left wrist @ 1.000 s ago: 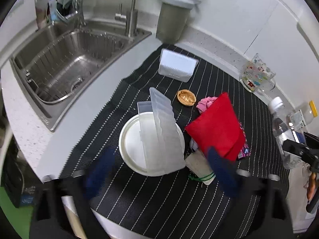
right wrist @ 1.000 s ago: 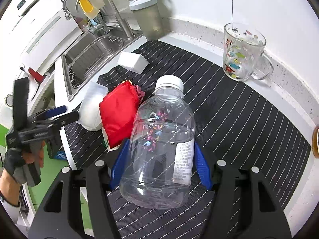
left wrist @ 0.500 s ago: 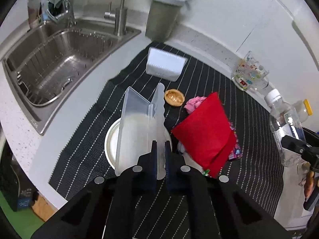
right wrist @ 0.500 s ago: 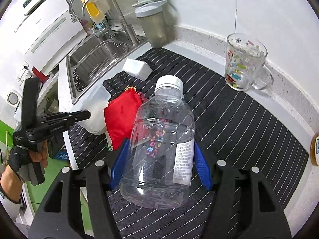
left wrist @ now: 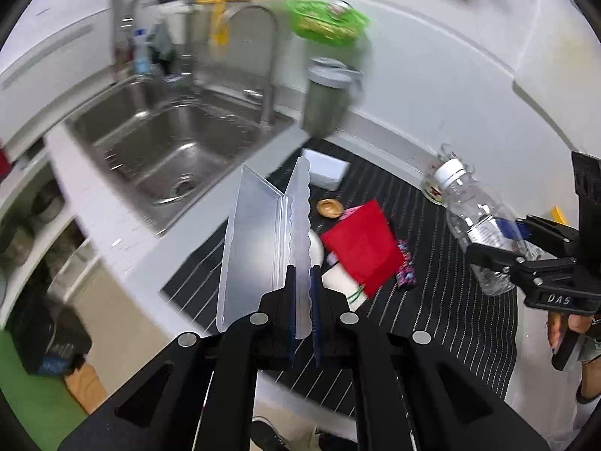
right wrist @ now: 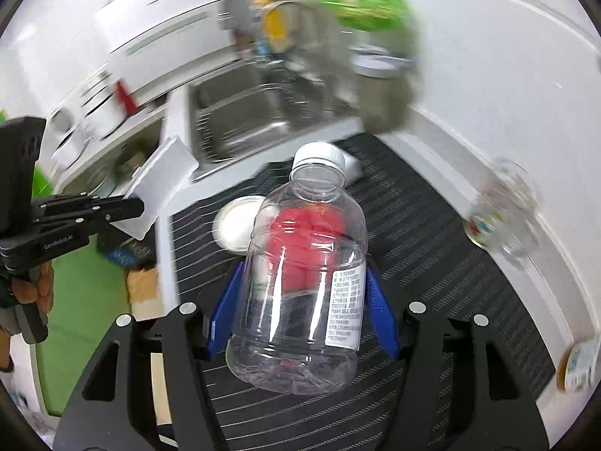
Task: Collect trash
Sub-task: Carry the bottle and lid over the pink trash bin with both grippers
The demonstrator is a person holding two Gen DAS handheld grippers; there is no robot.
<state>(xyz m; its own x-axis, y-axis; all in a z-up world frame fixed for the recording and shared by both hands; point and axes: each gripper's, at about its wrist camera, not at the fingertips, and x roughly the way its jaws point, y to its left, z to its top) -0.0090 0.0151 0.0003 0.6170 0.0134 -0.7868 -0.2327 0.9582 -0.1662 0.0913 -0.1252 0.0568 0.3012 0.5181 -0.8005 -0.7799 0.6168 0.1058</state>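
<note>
Translucent plastic is what the left gripper (left wrist: 302, 312) pinches: its blue pads are shut on the near edge of the wavy-rimmed lid of an open clear clamshell box (left wrist: 259, 240), so the box stands out from the fingers with its long axis running away along the line they point, the hinged half splayed to the left of the pinched one. In the left wrist view it hangs above the near left part of the black striped mat (left wrist: 432, 300), over the white plate (left wrist: 315, 250). The right gripper (right wrist: 300, 315) clamps an empty clear bottle (right wrist: 304, 278) across its belly, white cap pointing away from the fingers, its base close against the gripper body; the left wrist view shows that bottle off the mat on the right, tilted with its cap toward the far wall. Both hands are loaded, so the coming move probably turns on where a bin lies, and no bin can be picked out with certainty. Still on the mat between the two grippers lie the red pouch (left wrist: 362, 248), a small patterned wrapper (left wrist: 405, 274) and a brown walnut-like shell (left wrist: 329, 208); they sit nearer the left gripper than the right. A white block (left wrist: 325, 171) lies farther back, toward the sink (left wrist: 169, 150).
</note>
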